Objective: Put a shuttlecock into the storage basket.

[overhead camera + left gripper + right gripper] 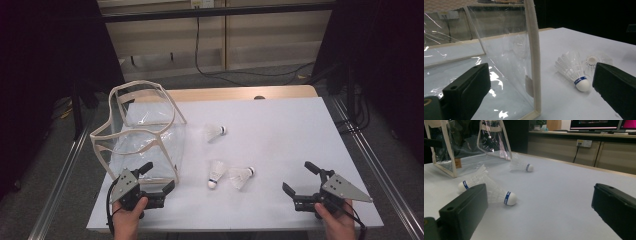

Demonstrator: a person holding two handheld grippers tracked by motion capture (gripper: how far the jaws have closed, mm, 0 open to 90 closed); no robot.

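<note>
A clear plastic bag [142, 132] with beige trim stands open at the table's left. Three white shuttlecocks lie on the white tabletop: one [216, 132] near the middle, two [215, 174] [242, 176] side by side nearer the front. My left gripper [160, 176] rests at the bag's front corner, open and holding nothing. In the left gripper view, the bag's trimmed corner [535, 62] stands ahead between the wide-apart jaws, with a shuttlecock [571, 68] to its right. My right gripper [297, 177] is open at the front right, and the nearest shuttlecock [499, 193] lies ahead of its left jaw.
The white tabletop [280, 125] has bare room at its middle and right. Its front edge runs just below both hands. Metal rails [372, 165] flank the table. A cable [220, 70] trails across the floor behind, and dark curtains hang on both sides.
</note>
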